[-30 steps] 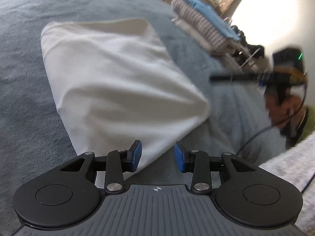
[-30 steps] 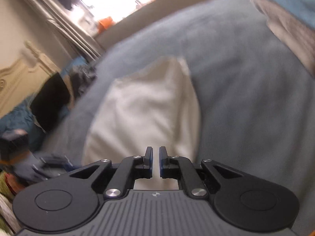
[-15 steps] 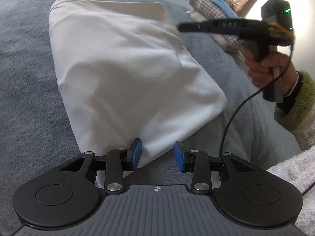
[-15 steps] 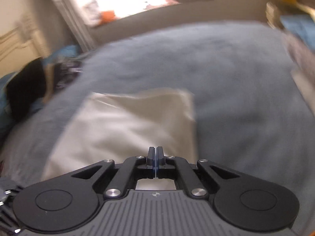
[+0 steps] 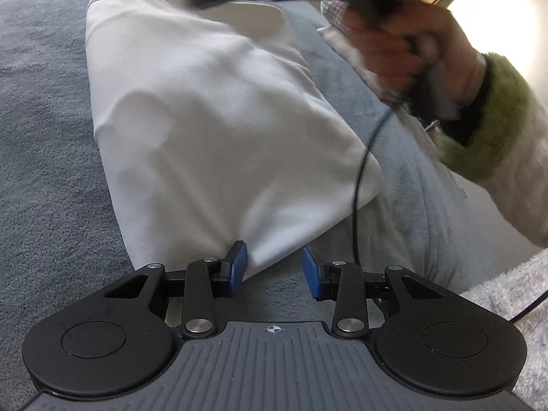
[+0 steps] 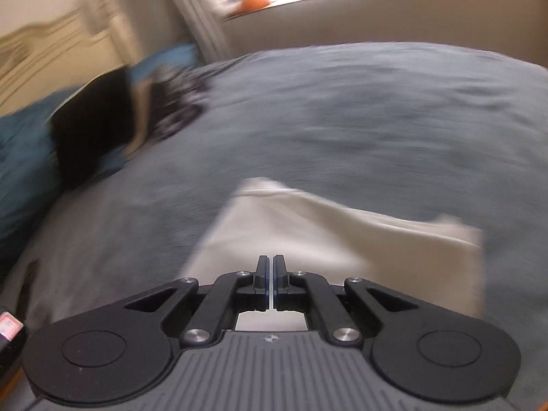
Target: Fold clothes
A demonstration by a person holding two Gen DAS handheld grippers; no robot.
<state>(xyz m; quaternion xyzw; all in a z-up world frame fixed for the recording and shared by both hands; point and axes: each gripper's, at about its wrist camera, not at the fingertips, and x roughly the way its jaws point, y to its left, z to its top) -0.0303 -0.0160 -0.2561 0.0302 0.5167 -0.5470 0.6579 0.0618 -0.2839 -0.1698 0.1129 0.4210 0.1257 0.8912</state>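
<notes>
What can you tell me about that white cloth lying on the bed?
The white cloth is a plain, soft-looking garment already folded into a rough rectangle with a few gentle creases. It lies flat on the grey blanket. Its near corner sits between the open left tongs, not visibly pinched. A thin black cable hangs across its right edge. The shut right tongs hold nothing; whether they touch the cloth is unclear.

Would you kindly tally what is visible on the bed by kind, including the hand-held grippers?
White folded garment: 1
Grey bed cover: 1
Hand-held grippers: 2, the left hand-held gripper open, the right hand-held gripper shut
Blurred dark item near the bed's edge: 1
Total: 5
</notes>
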